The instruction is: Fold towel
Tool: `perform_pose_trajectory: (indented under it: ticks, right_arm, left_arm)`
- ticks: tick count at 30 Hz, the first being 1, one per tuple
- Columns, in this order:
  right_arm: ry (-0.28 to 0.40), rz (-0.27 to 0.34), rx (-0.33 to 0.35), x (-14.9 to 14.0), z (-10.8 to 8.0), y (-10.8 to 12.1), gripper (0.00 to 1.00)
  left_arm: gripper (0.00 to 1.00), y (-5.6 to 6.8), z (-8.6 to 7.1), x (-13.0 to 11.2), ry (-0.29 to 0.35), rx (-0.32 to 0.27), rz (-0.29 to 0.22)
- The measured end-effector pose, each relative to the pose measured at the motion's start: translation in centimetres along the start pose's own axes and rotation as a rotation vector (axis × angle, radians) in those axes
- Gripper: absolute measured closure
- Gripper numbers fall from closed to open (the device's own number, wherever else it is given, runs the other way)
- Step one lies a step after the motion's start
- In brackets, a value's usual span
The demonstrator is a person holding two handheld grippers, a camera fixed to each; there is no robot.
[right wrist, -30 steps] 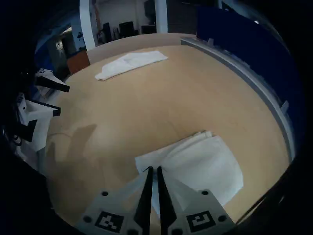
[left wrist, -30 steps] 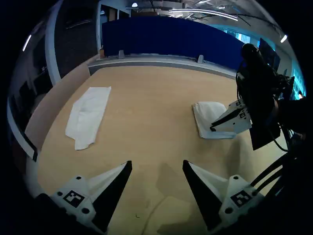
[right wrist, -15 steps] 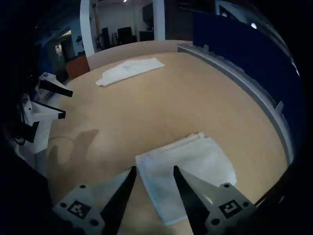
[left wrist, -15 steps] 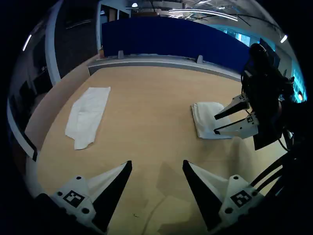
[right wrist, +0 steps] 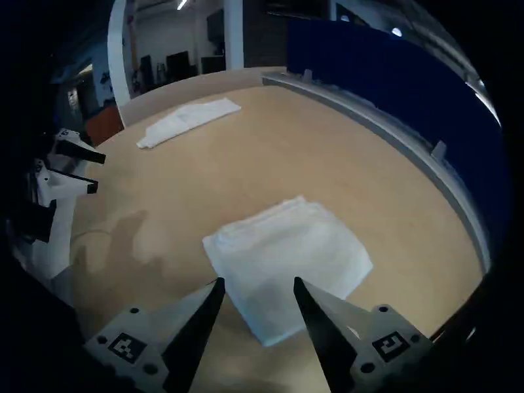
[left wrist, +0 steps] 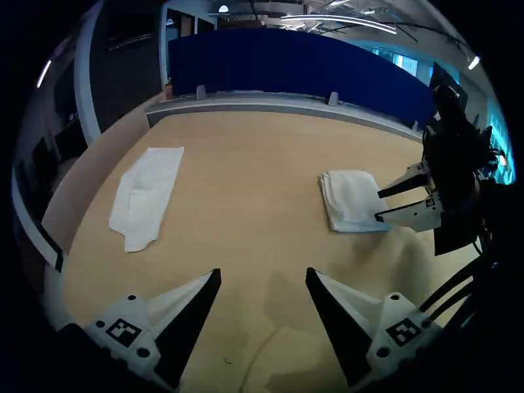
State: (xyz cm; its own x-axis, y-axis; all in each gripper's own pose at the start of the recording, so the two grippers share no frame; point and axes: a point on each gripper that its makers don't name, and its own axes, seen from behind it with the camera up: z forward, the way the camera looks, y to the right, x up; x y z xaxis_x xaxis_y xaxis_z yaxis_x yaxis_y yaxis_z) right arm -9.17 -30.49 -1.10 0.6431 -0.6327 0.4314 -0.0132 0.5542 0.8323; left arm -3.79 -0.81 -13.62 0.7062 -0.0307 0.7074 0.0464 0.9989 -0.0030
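Note:
A folded white towel [right wrist: 288, 252] lies flat on the wooden table, just ahead of my right gripper [right wrist: 257, 283], which is open and holds nothing. In the left gripper view the same folded towel [left wrist: 350, 200] lies at the right, with the right gripper [left wrist: 378, 205] open at its near right edge. A second white towel [left wrist: 145, 194], long and loosely folded, lies at the left of the table; it shows far off as a towel [right wrist: 187, 120] in the right gripper view. My left gripper [left wrist: 262, 275] is open above bare table, far from both towels, and also appears as the left gripper [right wrist: 93, 173].
The wooden table [left wrist: 255, 170] ends at a grey raised edge with a blue partition [left wrist: 288, 65] behind it. A thin cable [left wrist: 252, 367] lies on the table near my left gripper. A person's dark sleeve and hand [left wrist: 458, 164] hold the right gripper.
My right gripper opened, let go of the folded towel's edge and drew back from it. The folded towel now lies flat. My left gripper has stayed in place.

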Motion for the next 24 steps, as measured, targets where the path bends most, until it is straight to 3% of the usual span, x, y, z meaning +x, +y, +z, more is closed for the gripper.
perform_pose_trajectory:
  ticks: [11, 20, 24]
  right_arm:
    - [-0.020, 0.116, -0.092, -3.8, -2.0, 1.1, 0.19]
    - [-0.037, 0.155, -0.117, -5.5, -1.5, 1.0, 0.20]
    - [-0.057, 0.156, -0.121, -6.4, -1.2, 0.8, 0.30]
  left_arm:
    - [0.04, 0.1, 0.1, -0.1, -0.002, -0.003, 0.008]
    - [0.04, 0.3, 0.2, -0.1, -0.003, -0.006, 0.017]
    - [0.04, 0.3, 0.3, -0.1, -0.003, -0.006, 0.014]
